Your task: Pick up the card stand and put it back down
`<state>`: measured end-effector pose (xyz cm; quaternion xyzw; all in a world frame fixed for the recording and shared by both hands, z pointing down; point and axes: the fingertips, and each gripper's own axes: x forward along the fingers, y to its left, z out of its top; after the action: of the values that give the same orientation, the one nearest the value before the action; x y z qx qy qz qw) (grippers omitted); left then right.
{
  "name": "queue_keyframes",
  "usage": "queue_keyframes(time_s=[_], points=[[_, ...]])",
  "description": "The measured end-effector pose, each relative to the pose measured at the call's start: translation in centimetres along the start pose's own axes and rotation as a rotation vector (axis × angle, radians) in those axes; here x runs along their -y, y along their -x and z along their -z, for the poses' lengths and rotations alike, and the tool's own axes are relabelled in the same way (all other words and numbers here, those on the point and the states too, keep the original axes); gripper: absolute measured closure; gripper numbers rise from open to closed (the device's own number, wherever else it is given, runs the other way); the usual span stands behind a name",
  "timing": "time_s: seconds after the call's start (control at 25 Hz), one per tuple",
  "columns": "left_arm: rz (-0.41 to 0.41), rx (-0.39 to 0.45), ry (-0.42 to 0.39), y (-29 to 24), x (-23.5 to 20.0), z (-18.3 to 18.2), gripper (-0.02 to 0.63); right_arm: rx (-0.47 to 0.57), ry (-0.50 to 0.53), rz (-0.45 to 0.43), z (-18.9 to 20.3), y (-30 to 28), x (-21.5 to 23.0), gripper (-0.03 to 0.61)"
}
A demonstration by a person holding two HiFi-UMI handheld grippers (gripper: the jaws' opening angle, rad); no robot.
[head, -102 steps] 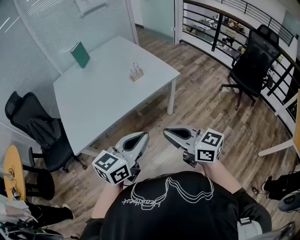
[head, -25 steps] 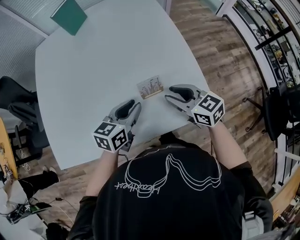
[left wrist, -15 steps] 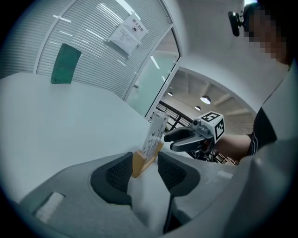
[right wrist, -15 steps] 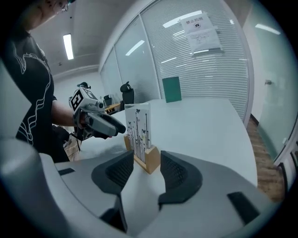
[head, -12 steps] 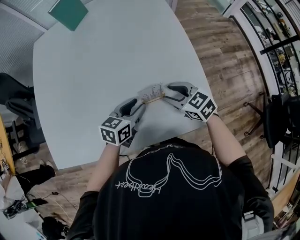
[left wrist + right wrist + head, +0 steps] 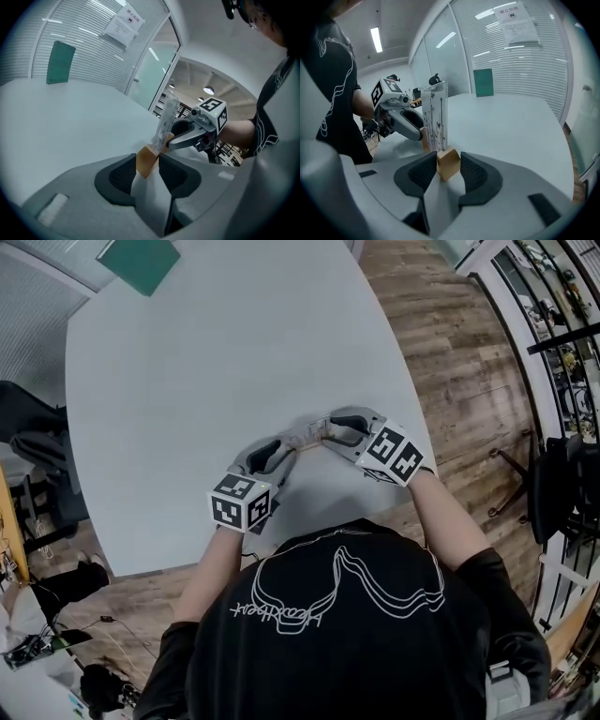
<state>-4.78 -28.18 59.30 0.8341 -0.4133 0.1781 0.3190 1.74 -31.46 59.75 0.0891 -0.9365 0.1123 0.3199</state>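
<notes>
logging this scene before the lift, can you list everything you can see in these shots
card stand: 1, clear panel on tan wooden base, near side of the table
table: 1, pale grey, centre of the head view
board: 1, green, upright at the table's far corner
notice: 1, white, on the glass wall
chairs: 2, black, one left of the table, one far right
floor: 1, brown wood, around the table
person: 1, black shirt with white print, bottom of the head view
left gripper: 1, grey, fingers just opened, touching one end of the stand's base
right gripper: 1, grey, fingers just closing on the base's other end
</notes>
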Motion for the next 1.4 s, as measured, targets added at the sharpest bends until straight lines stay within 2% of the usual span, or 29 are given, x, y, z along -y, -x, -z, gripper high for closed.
queue_keyframes(time_s=[0.32,1.4], points=[[0.012,-0.016,0.006,-0.2,0.2,0.2,0.46,-0.005,0.024,0.003,0.3,-0.2,0.0,0.426],[0.025,0.002,0.008,0.2,-0.2,-0.8,0.476,0.047,-0.027,0.089,-0.4,-0.2,0.0,0.434]])
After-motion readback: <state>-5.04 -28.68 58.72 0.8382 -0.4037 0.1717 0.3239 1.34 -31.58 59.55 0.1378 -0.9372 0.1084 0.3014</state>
